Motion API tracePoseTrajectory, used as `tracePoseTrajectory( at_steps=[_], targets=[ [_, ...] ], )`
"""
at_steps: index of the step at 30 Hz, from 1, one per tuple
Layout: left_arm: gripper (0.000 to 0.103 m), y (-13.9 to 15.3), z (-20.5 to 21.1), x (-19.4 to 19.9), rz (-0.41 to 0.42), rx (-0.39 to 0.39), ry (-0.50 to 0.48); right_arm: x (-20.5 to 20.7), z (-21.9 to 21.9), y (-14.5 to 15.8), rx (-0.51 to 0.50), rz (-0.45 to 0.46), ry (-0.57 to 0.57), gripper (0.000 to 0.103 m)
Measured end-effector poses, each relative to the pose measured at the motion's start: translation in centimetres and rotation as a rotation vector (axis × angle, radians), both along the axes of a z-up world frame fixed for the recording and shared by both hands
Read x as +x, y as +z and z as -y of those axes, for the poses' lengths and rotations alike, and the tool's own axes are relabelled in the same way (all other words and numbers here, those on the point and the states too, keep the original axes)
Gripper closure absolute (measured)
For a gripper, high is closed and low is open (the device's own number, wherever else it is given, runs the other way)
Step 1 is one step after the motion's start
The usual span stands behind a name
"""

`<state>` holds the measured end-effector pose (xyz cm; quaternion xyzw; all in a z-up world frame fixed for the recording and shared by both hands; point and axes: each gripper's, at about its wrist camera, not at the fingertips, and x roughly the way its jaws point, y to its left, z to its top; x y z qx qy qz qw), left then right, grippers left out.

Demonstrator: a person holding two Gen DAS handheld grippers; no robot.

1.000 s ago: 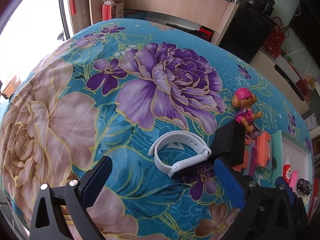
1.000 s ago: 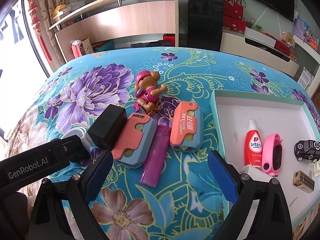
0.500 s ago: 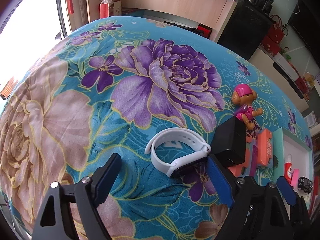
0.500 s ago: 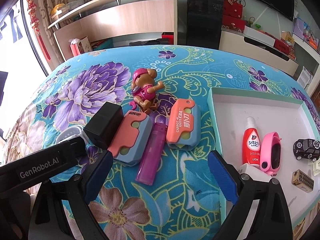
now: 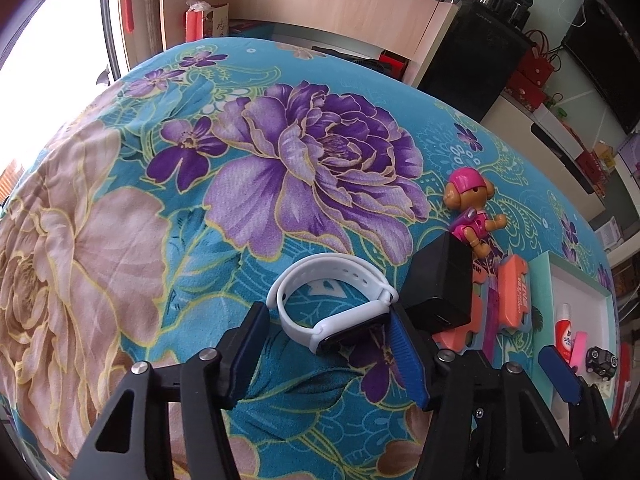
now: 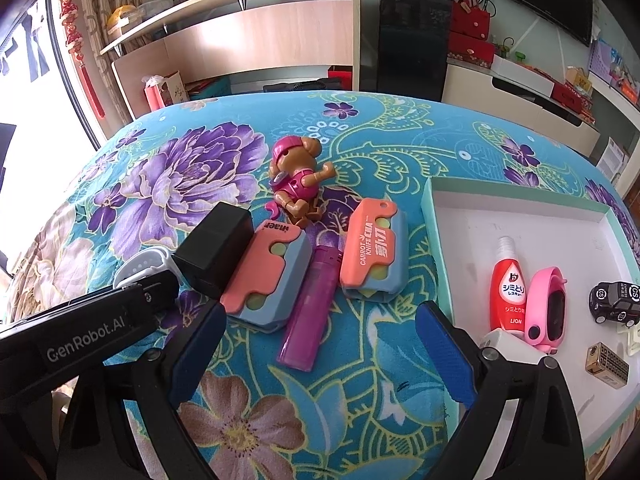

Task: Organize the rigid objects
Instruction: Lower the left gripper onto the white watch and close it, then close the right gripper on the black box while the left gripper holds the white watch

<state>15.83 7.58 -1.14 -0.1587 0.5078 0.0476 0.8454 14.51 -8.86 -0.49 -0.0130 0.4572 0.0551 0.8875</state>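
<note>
Right now your left tongs (image 5: pixel 324 344) sit with the jaws apart around the white watch (image 5: pixel 334 308): one blue pad is just outside the band's loop, the other just beside the dark face, and whether either pad touches it yet is hard to tell. You hold them low and level with the cloth, which reads as lining up to pinch the watch across its width, since it lies on its edge and offers little else to grip. It rests on the flowered cloth (image 5: pixel 200 184) directly between the fingers.

Just past your right-hand pad stands the black block (image 5: pixel 440 284), touching or nearly touching the watch's face end, so that pad has little room and may nudge the block as you squeeze. Beyond it lie two orange-and-blue carrot knives (image 6: pixel 266 280), with a purple lighter (image 6: pixel 310 308) between them and a toy dog (image 6: pixel 296 184) farther ahead.

Your right tongs (image 6: pixel 320 356) hang spread wide and empty, the lighter straight ahead of them. Off to their right is the white tray (image 6: pixel 520 200), which already holds a red bottle (image 6: pixel 507 284), a pink watch (image 6: pixel 546 308), a small black car (image 6: pixel 616 304) and a gold block (image 6: pixel 606 364); that looks like the place the white watch should go.
</note>
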Motion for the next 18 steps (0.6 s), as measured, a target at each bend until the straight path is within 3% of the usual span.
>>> tracePoseTrajectory(
  at_steps=[18],
  targets=[
    [0.04,0.3,-4.4,-1.1,0.026,-0.022,0.128,-0.6,-2.5,1.0,-0.023,0.11,0.071,0.007]
  ],
)
